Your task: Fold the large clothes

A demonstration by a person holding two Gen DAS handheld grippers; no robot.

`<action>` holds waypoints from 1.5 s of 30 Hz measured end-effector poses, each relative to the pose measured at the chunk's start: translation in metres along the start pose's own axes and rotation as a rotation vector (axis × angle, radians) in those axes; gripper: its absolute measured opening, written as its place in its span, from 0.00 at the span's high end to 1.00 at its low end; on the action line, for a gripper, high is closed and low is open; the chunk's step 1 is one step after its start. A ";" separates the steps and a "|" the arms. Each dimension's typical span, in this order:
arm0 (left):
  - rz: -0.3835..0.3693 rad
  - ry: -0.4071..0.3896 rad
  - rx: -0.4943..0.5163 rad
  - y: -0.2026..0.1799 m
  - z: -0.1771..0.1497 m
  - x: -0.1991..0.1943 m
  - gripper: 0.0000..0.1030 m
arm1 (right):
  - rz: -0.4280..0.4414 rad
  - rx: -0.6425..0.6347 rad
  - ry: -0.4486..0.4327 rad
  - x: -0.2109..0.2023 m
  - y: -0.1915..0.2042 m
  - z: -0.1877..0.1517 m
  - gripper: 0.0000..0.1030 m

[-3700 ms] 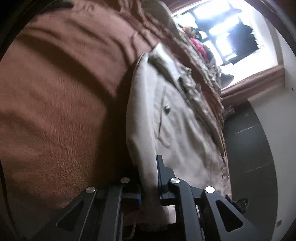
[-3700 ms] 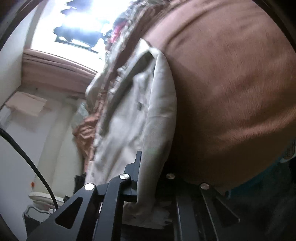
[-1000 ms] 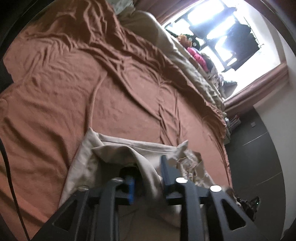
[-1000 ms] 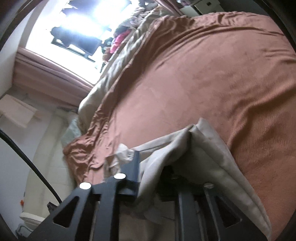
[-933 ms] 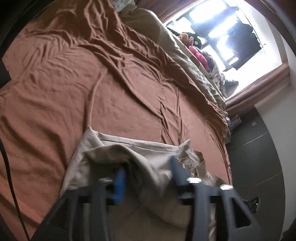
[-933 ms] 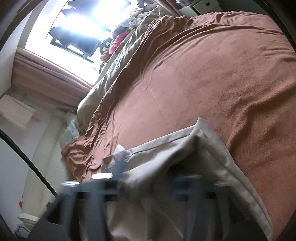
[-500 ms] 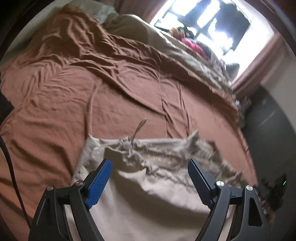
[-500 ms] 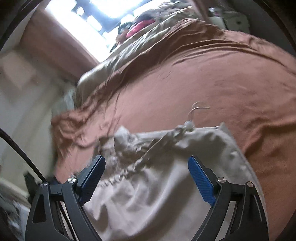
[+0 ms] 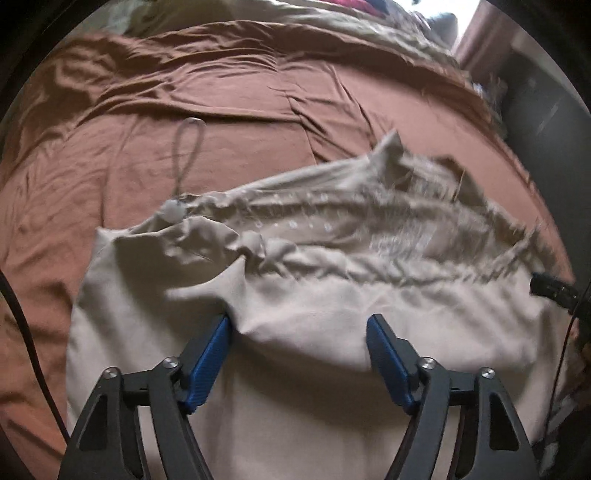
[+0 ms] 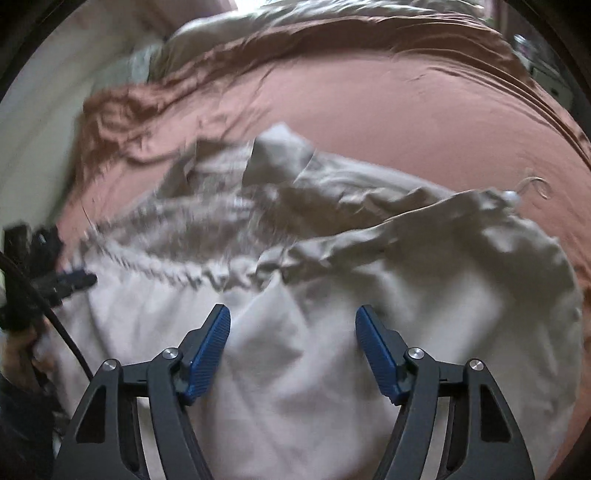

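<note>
A beige garment (image 9: 303, 295) lies folded over on a brown bedspread (image 9: 221, 110). Its gathered hem with a toggle and a cord loop (image 9: 186, 147) points away from me. My left gripper (image 9: 299, 328) is open just above the near part of the cloth and holds nothing. In the right wrist view the same garment (image 10: 332, 280) fills the lower half, and my right gripper (image 10: 291, 325) is open and empty above it. The other gripper (image 10: 55, 280) shows at the left edge there.
The bedspread (image 10: 369, 103) is wrinkled towards the far side. A pale duvet (image 9: 351, 22) and more clothes lie along the bed's far edge. A black cable (image 9: 26, 332) hangs at the left. Dark furniture (image 9: 546, 96) stands at the right.
Both grippers held the garment's edge, carried it over the lower part and let go. The jaws opened wide and pulled back a little. The cloth has settled on the bed.
</note>
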State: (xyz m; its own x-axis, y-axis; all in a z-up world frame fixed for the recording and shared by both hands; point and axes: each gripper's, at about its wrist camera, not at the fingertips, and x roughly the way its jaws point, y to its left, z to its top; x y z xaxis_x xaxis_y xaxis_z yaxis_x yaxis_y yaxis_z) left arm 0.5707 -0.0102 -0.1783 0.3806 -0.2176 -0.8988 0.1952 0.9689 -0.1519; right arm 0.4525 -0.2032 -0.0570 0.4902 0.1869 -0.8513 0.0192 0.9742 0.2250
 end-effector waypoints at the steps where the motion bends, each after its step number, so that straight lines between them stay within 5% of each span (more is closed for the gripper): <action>1: 0.011 0.010 0.017 -0.002 -0.001 0.005 0.32 | -0.012 -0.016 0.016 0.007 0.003 0.001 0.44; 3: 0.023 0.024 0.034 -0.004 -0.002 0.014 0.37 | -0.055 -0.056 0.047 0.021 0.006 0.001 0.54; 5: 0.056 0.024 0.051 -0.005 -0.003 0.018 0.50 | -0.095 -0.108 0.034 0.026 0.009 0.001 0.81; 7: 0.094 0.019 0.083 -0.007 -0.002 0.017 0.80 | -0.082 -0.118 0.032 0.022 0.010 0.003 0.96; 9: 0.106 0.025 0.086 -0.008 0.000 0.015 0.95 | -0.079 -0.119 0.008 0.017 0.009 0.004 1.00; 11: 0.106 0.005 0.086 -0.009 0.003 0.006 0.98 | -0.072 -0.112 -0.020 0.012 0.009 0.006 1.00; 19: 0.051 -0.137 0.022 -0.004 0.017 -0.034 0.98 | -0.060 -0.073 -0.142 -0.018 0.011 0.012 1.00; 32: 0.035 -0.050 -0.023 0.013 0.021 0.026 0.96 | -0.109 -0.011 -0.048 0.042 0.002 0.008 1.00; 36: 0.015 -0.008 -0.039 0.014 0.025 0.021 0.87 | -0.105 0.012 -0.029 0.041 0.004 0.007 1.00; 38: -0.020 -0.006 -0.070 0.017 0.023 0.011 0.76 | -0.087 0.033 -0.014 0.037 0.003 0.008 1.00; 40: -0.045 -0.031 -0.089 0.017 0.018 -0.002 0.54 | -0.076 0.045 -0.018 0.028 0.003 0.003 0.98; 42: -0.049 -0.075 -0.093 0.017 0.010 -0.023 0.42 | -0.080 0.042 -0.031 0.018 0.004 -0.003 0.89; 44: -0.060 -0.106 -0.101 0.017 0.002 -0.042 0.40 | -0.074 0.047 -0.041 0.007 0.008 -0.011 0.45; 45: -0.068 -0.117 -0.109 0.018 -0.002 -0.051 0.40 | -0.061 0.050 -0.055 0.000 0.014 -0.015 0.40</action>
State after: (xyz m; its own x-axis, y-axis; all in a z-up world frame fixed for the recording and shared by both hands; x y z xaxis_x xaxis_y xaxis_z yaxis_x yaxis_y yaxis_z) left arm 0.5534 0.0183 -0.1358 0.4735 -0.2892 -0.8319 0.1278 0.9571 -0.2600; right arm 0.4402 -0.1878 -0.0609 0.5339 0.1187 -0.8372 0.0937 0.9757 0.1981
